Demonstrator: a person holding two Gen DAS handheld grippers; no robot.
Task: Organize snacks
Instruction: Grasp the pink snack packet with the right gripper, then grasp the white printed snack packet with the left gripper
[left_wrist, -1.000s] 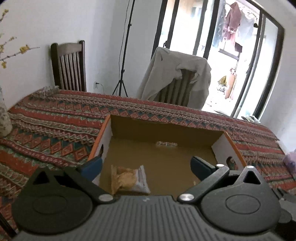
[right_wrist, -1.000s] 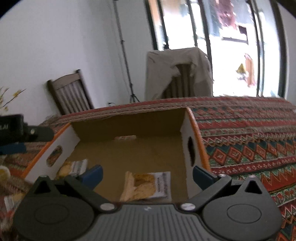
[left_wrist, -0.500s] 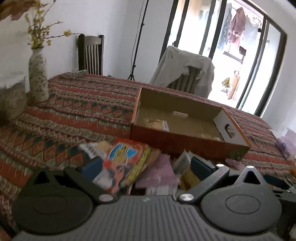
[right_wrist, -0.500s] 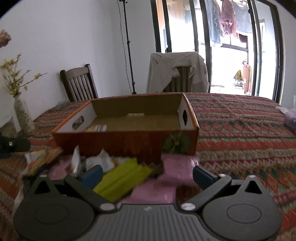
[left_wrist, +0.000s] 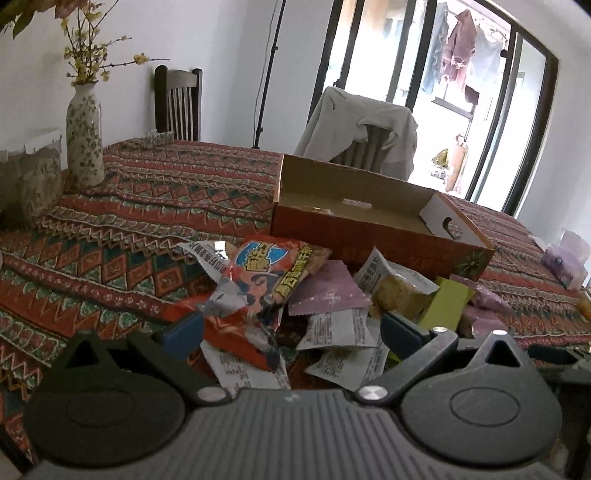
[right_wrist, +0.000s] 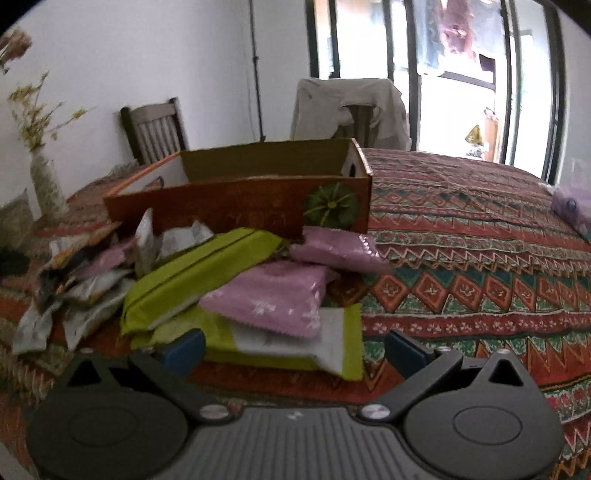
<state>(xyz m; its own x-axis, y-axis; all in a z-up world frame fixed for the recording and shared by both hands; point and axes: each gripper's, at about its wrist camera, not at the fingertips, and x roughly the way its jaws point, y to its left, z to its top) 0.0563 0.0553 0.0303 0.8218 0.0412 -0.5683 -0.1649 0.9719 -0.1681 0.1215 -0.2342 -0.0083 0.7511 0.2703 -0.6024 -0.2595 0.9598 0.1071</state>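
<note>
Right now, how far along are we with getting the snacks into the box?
Barely started. The cardboard box shows just a packet or so inside. Nothing is in hand: the left gripper and right gripper are both open over the pile. Left to do: the red snack bag, pink pouches, green packets and white wrappers on the tablecloth.

Patterned table (left_wrist: 155, 206): box (left_wrist: 373, 236), snacks (left_wrist: 273, 280), vase (left_wrist: 84, 136).

At my 12 o'clock I see a white wall (left_wrist: 221, 55), two chairs (left_wrist: 179, 103), and bright glass doors (left_wrist: 480, 92).
</note>
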